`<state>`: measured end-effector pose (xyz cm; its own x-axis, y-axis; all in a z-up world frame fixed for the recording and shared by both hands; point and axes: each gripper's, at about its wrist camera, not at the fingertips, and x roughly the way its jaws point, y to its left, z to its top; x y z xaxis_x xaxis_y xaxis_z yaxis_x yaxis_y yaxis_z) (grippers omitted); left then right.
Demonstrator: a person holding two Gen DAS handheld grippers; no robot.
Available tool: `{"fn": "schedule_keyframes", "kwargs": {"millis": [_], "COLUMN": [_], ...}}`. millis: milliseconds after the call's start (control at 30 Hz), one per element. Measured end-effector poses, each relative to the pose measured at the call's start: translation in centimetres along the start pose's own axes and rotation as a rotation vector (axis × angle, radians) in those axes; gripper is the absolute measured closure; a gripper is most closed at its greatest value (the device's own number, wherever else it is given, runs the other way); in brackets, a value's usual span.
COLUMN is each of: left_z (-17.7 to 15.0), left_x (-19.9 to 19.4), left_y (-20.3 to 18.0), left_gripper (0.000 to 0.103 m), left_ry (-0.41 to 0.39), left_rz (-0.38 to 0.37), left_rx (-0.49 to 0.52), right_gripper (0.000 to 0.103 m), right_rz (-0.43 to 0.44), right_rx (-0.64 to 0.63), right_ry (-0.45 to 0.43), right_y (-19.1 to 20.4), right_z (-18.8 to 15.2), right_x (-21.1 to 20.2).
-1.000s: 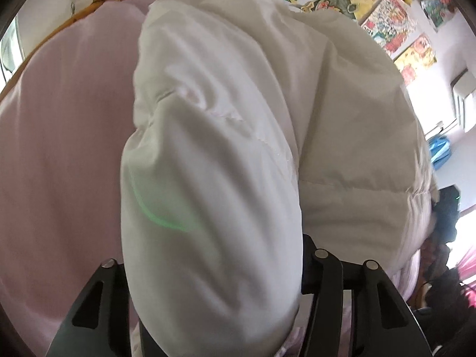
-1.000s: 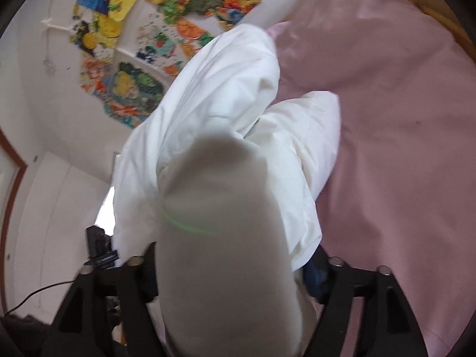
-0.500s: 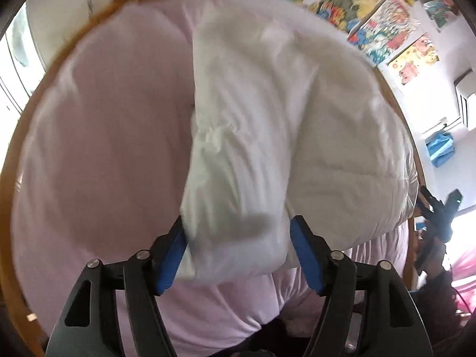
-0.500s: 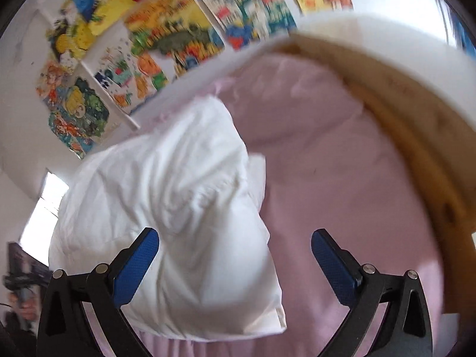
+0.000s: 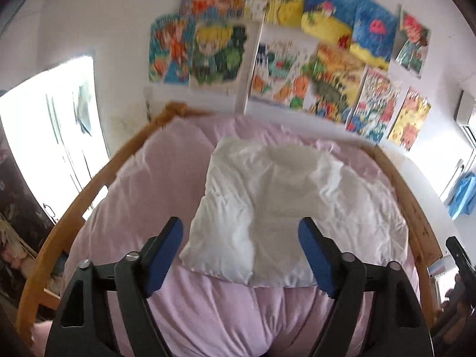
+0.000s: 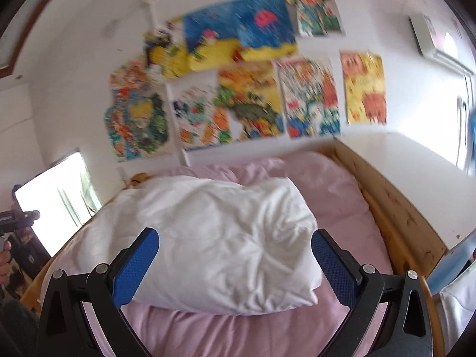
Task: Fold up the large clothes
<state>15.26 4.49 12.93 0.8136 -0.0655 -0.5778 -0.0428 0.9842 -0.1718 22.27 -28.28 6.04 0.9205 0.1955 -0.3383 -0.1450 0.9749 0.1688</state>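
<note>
A puffy white garment (image 5: 285, 208) lies folded in a crumpled bundle on a pink duvet (image 5: 142, 196). The same white garment (image 6: 214, 247) fills the middle of the right wrist view on that pink duvet (image 6: 333, 190). My left gripper (image 5: 241, 247) hovers above and short of the bundle, its jaws still opening, nothing between its blue pads. My right gripper (image 6: 235, 255) stands wide open, also clear of the cloth. Both point down at a slant toward the bed.
A wooden bed frame (image 5: 89, 184) curves round the duvet, its side board (image 6: 395, 205) at the right. Colourful drawings (image 5: 297, 59) cover the white wall behind. A bright window (image 5: 50, 136) is at the left. A hand (image 6: 4, 253) shows at the left edge.
Both grippers let go of the white garment and opened. They pulled back and upward, so the bundle now lies free on the duvet and the wall has come into view.
</note>
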Motion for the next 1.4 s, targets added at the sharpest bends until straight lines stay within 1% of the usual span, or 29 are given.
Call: {"fn": "schedule_keyframes", "kwargs": {"millis": [33, 100, 167, 267, 333, 433, 467, 600, 700, 833, 967, 1100, 1400], "left_z": [-1.0, -2.9, -4.6, -7.2, -8.9, -11.5, -12.0, -14.3, -15.7, -16.5, -16.7, -16.8, -16.8], "left_x": [-1.4, -1.6, -2.8, -4.0, -4.2, -4.2, -4.3, -3.6, -2.4, -0.9, 0.0, 0.8, 1.1], "left_y": [-1.0, -3.2, -5.1, -6.8, -7.6, -8.5, -8.7, -9.9, -11.0, -12.2, -12.7, -13.1, -13.0], "left_gripper": [0.027, 0.027, 0.027, 0.027, 0.027, 0.027, 0.027, 0.027, 0.027, 0.026, 0.026, 0.026, 0.026], "left_ry": [-0.034, -0.068, -0.096, -0.133, -0.15, -0.165, -0.176, -0.212, -0.201, -0.187, -0.198, -0.176, -0.167], "left_rz": [0.014, 0.03, 0.052, 0.068, 0.061, 0.03, 0.032, 0.075, 0.08, 0.073, 0.073, 0.068, 0.063], "left_rx": [0.013, 0.041, 0.067, 0.09, 0.091, 0.076, 0.08, 0.114, 0.138, 0.169, 0.172, 0.179, 0.177], "right_gripper": [0.0, 0.0, 0.0, 0.0, 0.0, 0.0, 0.0, 0.0, 0.0, 0.0, 0.0, 0.0, 0.0], "right_rz": [0.01, 0.023, 0.033, 0.053, 0.061, 0.07, 0.064, 0.046, 0.04, 0.04, 0.034, 0.038, 0.033], "right_rx": [-0.011, -0.033, -0.048, -0.078, -0.091, -0.109, -0.119, -0.159, -0.176, -0.161, -0.158, -0.155, -0.139], "right_ry": [-0.013, -0.031, -0.047, -0.058, -0.057, -0.031, -0.029, -0.022, -0.014, -0.022, -0.021, -0.013, -0.001], "right_y": [0.8, 2.5, 3.4, 4.7, 5.2, 5.9, 6.1, 6.6, 6.8, 6.5, 6.3, 6.1, 5.7], "right_z": [-0.2, -0.8, -1.6, -3.1, -4.0, -5.6, -6.3, -8.4, -9.4, -9.9, -10.3, -10.4, -10.4], "right_x": [-0.9, -2.9, -4.7, -6.8, -7.8, -8.6, -8.9, -9.3, -9.1, -8.9, -8.7, -8.5, -8.3]}}
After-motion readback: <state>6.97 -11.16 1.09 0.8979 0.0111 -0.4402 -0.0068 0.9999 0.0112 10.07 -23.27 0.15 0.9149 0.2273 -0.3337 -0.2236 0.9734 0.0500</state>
